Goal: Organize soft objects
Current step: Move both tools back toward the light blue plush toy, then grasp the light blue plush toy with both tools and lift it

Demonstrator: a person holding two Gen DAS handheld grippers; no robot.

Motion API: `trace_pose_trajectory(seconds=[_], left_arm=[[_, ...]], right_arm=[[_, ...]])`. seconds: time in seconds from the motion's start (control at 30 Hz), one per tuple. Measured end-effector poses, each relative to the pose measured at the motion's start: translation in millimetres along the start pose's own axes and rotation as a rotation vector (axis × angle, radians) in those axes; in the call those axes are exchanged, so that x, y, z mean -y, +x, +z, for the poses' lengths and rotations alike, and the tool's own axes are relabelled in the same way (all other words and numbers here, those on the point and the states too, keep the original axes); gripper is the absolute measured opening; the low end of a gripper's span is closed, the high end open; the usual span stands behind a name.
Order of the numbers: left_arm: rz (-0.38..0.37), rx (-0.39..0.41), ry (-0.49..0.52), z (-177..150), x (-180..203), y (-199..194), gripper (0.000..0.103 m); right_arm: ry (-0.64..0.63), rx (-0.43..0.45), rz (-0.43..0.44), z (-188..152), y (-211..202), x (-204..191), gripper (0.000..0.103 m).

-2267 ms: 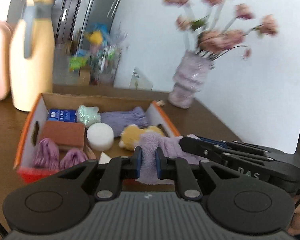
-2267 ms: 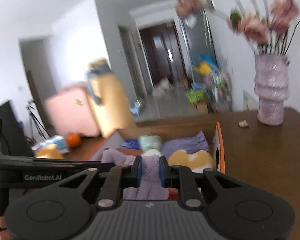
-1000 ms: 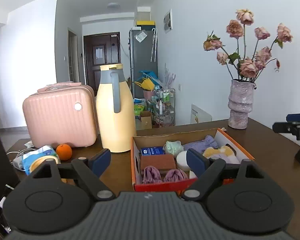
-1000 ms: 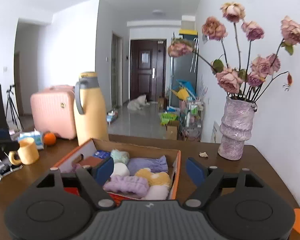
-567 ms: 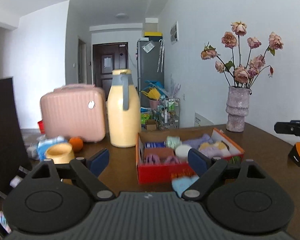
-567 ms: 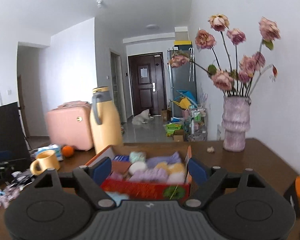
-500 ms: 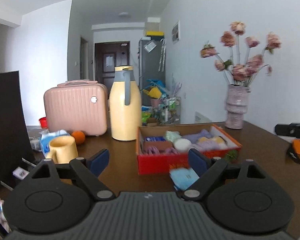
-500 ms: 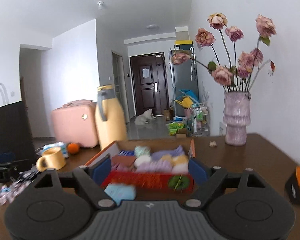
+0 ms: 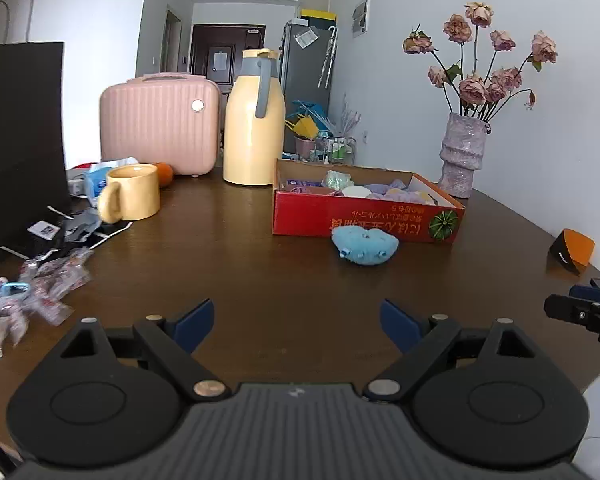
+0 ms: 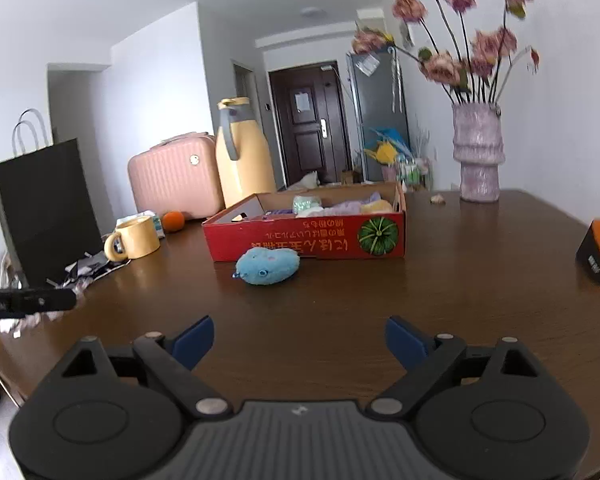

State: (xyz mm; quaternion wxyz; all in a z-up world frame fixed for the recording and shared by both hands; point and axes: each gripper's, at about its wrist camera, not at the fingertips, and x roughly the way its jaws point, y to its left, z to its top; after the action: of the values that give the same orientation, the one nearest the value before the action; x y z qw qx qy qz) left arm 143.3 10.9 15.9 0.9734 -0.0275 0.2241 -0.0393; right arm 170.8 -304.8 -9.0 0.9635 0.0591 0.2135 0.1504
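Lying just before the red box [image 9: 366, 222], a blue plush [image 9: 365, 247]; both tongs [image 9: 297, 320] [image 10: 299, 338] just spread wider, empty.

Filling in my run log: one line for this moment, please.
left gripper: open, empty | right gripper: open, empty | blue plush toy: on table, before red box | box: holds soft items

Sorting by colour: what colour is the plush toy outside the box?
Light blue plush toy; right wrist view.

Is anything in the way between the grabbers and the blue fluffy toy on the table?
Nothing visible. Only bare table lies between the open left gripper and the blue toy, and likewise for the open right gripper. The toy lies right in front of the red box.
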Motion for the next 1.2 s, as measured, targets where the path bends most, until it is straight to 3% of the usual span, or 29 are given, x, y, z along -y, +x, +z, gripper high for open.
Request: trace_pose_trajectory(seconds=[0.17,0.23,0.33,0.5,0.67,0.77,0.8,0.87,1.2], left_arm=[[-0.034,-0.033,-0.009,17,1,46,0.085],[-0.083,-0.063,-0.021,27,1,73,0.07],[-0.17,-0.143,-0.076,48,-3,128,0.059],[-0.232,-0.206,-0.079,79,2,211,0.057],[-0.298,-0.294,-0.144,81,6,272,0.05],[-0.349,-0.294,-0.2,72,0,281,0.027],[-0.372,-0.298,-0.209,72,-3,281,0.025],[-0.413,-0.305,-0.234,73,-6,282,0.023],[-0.419,-0.288,-0.225,71,-4,280,0.021]], right_arm=[[0.041,-0.049,0.033,17,51,5,0.084],[0.056,-0.07,0.046,30,79,10,0.077],[0.101,-0.097,0.077,51,130,21,0.067],[0.162,-0.174,0.144,75,217,30,0.059],[0.22,-0.254,0.198,71,275,33,0.041],[0.232,-0.246,0.252,66,278,34,0.033],[0.234,-0.247,0.259,66,278,35,0.033],[0.251,-0.249,0.274,62,280,37,0.032],[0.276,-0.251,0.306,62,280,42,0.028]])
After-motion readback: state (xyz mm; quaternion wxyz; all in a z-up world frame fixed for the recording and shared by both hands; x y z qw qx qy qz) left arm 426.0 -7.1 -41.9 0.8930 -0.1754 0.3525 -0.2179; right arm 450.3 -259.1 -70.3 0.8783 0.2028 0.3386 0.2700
